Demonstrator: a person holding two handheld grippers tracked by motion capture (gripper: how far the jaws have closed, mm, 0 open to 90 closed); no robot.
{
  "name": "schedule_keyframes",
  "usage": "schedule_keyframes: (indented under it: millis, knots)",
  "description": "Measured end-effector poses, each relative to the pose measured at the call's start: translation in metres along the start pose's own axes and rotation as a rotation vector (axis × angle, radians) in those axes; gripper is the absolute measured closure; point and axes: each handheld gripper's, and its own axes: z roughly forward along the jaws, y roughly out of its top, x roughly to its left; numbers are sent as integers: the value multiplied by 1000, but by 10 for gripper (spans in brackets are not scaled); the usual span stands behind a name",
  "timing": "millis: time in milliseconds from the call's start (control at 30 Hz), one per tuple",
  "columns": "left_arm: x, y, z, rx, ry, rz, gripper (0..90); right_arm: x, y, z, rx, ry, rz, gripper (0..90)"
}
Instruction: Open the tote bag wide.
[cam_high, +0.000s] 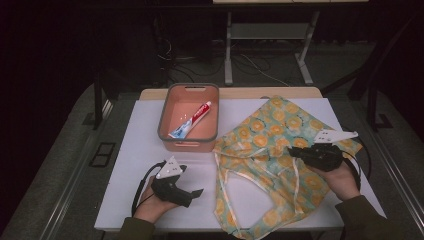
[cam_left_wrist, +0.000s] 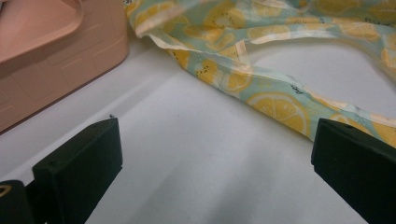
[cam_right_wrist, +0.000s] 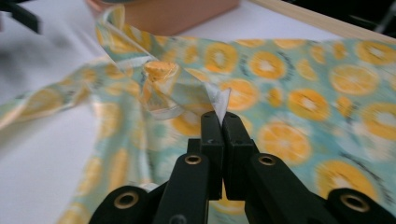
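The right tongs (cam_right_wrist: 219, 122) are pinched tight on a fold of the lemon-print bag (cam_right_wrist: 280, 84), a small tongue of fabric standing up between the closed jaws. To do this step well, I judge the lift should go slowly and straight up, so the thin cloth does not slip out of so small a bite; a deeper hold on the hem would be safer before pulling further. The left tongs (cam_left_wrist: 210, 163) stand wide apart and hold nothing, hovering low over the white surface (cam_left_wrist: 187, 140) just short of the bag's pale-edged strap (cam_left_wrist: 243, 51). They look well placed to close on that strap and spread the mouth of the bag.

From above, the bag (cam_high: 270, 150) lies spread over the right half of the surface (cam_high: 135, 165), touching the front right corner of the pink basket (cam_high: 170, 142). Inside the basket lies a toothpaste tube (cam_high: 192, 120), which neither gripper view reveals. The left gripper view shows the basket's outer wall (cam_left_wrist: 60, 65) and the gap to the strap; the right gripper view alone shows how slight the pinch is. The high view also shows the right tongs (cam_high: 295, 152) lying over the bag's right part and the left tongs (cam_high: 197, 192) near the front edge.
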Motion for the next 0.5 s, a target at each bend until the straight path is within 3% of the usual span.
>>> schedule_keyframes:
  millis: [133,267,500]
  knots:
    - [0,0,0,0,0,-1,5,-15,-5,1,23,-46,27,882]
    - [0,0,0,4,0,2,5,-36,-20,11,101,-109,81,881]
    - [0,0,0,0,-2,0,5,-52,-35,27,211,-147,133,880]
